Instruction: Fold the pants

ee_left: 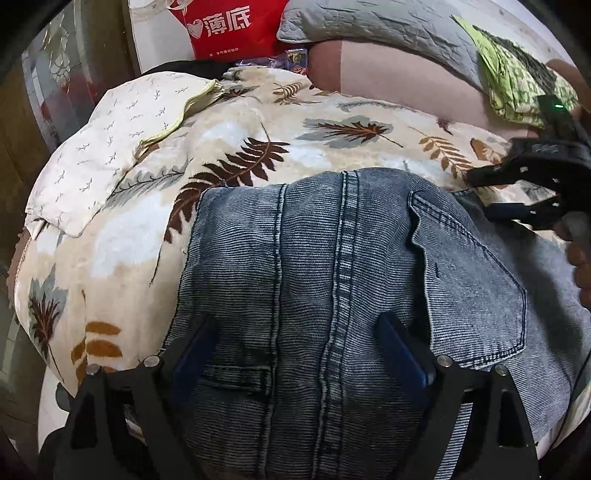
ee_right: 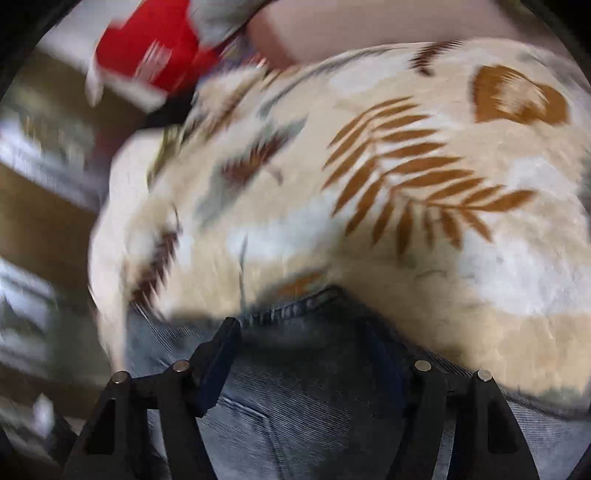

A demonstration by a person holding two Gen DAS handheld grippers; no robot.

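Left gripper and right gripper, both wide apart, over folded jeans.

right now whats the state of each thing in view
jeans: lying on the blanket, back pocket up, folded
leaf blanket: spread under the jeans
left gripper: open over the jeans
right gripper: open at the jeans' edge
red bag: upright behind
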